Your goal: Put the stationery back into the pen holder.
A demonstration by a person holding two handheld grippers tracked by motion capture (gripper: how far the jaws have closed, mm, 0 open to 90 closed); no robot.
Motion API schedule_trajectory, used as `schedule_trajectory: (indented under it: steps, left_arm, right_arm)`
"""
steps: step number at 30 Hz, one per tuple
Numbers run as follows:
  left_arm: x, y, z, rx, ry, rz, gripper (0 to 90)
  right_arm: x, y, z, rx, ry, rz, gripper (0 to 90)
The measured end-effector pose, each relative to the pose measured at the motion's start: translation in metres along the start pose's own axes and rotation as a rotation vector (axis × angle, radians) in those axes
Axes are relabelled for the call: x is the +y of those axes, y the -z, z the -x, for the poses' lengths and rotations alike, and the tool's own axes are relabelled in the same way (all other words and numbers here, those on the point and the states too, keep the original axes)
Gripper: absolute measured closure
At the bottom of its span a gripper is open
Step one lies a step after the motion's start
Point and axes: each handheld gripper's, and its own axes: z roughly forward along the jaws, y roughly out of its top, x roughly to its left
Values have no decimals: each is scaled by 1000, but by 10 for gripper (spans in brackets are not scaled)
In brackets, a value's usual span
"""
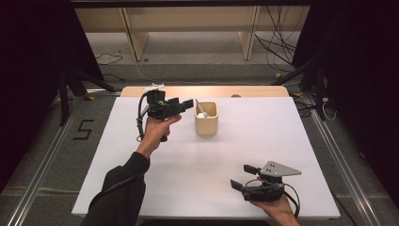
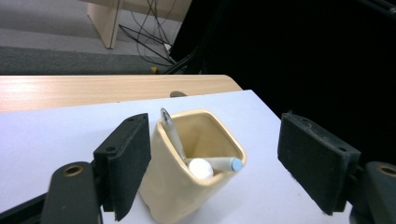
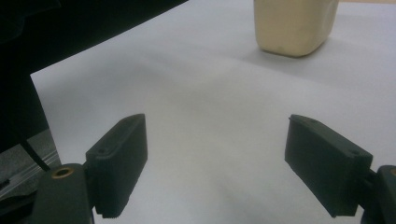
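High view — left tool (image 1: 189,104) level, unclenched beside cream cup (image 1: 206,120), perhaps touching; right tool (image 1: 242,177) unclenched.

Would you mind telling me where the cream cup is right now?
In the high view the cream cup stands on the white table, toward its far edge, just right of the left tongs.

my left gripper (image 2: 215,168) has its jaws wide apart, nothing clamped. the cream cup (image 2: 177,186) stands on the white table (image 2: 56,130) between them, against the left pad (image 2: 123,163), clear of the right. inside i see a grey pen (image 2: 172,133) leaning and a blue-tipped marker (image 2: 224,163).
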Motion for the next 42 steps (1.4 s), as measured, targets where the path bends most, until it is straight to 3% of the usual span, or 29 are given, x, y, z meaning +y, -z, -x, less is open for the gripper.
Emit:
schedule_trajectory:
  steps: [8,25,28,31,34,42]
  left_arm:
    - [-15,18,3,-17,-81,-10,245]
    - [-55,44,12,-58,-191,-48,216]
    - [-65,52,11,-69,-195,-42,215]
    - [-77,58,9,-86,-171,-27,213]
    - [-86,59,7,-81,-196,-61,205]
    - [-99,62,6,-102,-208,-55,203]
  right_arm:
    - [0,0,0,0,-1,2,218]
    - [0,2,0,0,-7,10,219]
    - [0,2,1,0,-5,11,218]
    - [0,2,0,-2,-7,8,218]
    - [-1,1,0,-3,-3,6,218]
    - [0,3,-2,-8,0,8,218]
